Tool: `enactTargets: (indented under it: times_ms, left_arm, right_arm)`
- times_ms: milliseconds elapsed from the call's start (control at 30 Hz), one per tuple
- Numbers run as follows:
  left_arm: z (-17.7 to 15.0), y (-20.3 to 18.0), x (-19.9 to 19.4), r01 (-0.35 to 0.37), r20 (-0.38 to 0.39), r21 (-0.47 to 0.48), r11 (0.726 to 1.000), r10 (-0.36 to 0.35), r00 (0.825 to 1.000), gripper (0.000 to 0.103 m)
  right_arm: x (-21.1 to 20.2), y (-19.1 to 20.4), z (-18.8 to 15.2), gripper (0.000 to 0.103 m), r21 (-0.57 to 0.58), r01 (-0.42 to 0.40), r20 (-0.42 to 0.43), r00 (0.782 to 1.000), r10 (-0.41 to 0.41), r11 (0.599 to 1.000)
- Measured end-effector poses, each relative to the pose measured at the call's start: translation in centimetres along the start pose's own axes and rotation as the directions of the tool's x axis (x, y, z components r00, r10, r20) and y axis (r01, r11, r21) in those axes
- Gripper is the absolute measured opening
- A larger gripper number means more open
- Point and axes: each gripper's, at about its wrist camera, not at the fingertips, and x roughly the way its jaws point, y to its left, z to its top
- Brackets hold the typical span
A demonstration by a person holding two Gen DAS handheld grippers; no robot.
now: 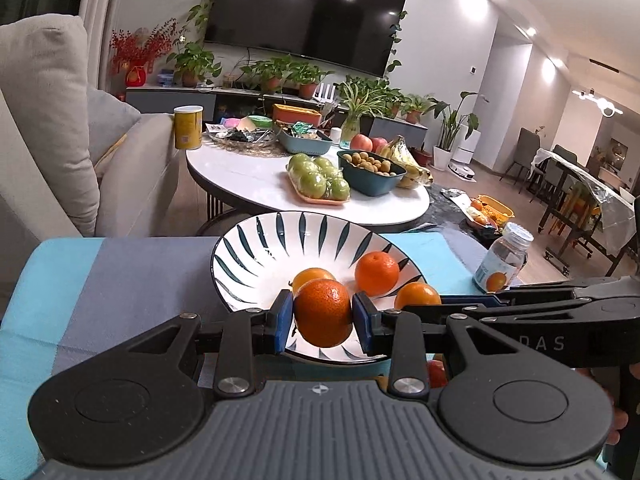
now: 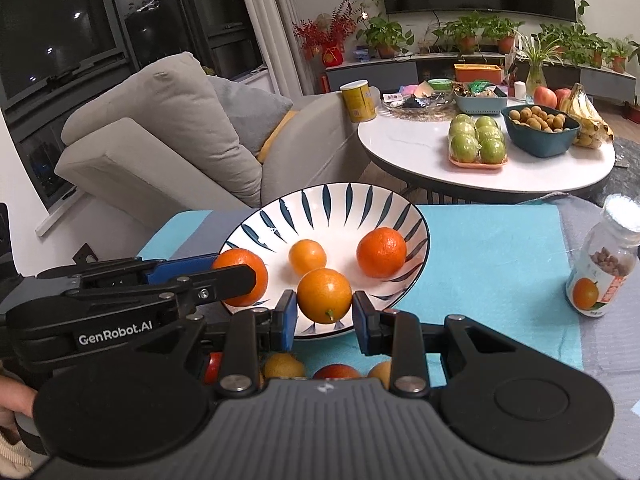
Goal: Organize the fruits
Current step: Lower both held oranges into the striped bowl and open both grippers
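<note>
Blue-padded fingers of the left gripper [image 1: 323,315] clamp a deep-orange mandarin [image 1: 323,313] from both sides, holding it over the near rim of a white bowl with dark leaf strokes [image 1: 256,248]. Inside that bowl, in the left wrist view, lie a paler orange [image 1: 310,277] just behind the held fruit and a second mandarin [image 1: 377,273] toward the right wall. Further right, the right gripper [image 2: 325,315] reaches in from the side, level with the bowl's rim; its pads are closed on a yellow-orange citrus with a green stem stub [image 2: 325,295], likewise above the near rim. Below it, more fruit [image 2: 336,372] lies on the turquoise cloth [image 2: 500,256]. At far right a capped bottle with an orange on its label [image 2: 604,268] stands upright.
</note>
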Motion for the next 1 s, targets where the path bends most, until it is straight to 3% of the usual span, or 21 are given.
enactTargets:
  times_ms: [700, 1000]
  left_arm:
    - [-0.15, -0.15, 0.47, 0.005, -0.033, 0.003, 1.0, -0.005, 0.999, 0.031]
    - [0.08, -0.3, -0.14, 0.013, -0.013, 0.022, 1.0, -0.013, 1.0, 0.031]
  right_arm:
    - [0.79, -0.18, -0.07, 0.064, 0.016, 0.012, -0.001, 1.0, -0.012, 1.0]
    - [0.43, -0.22, -0.11, 0.064, 0.031, 0.023, 0.009, 1.0, -0.023, 0.999]
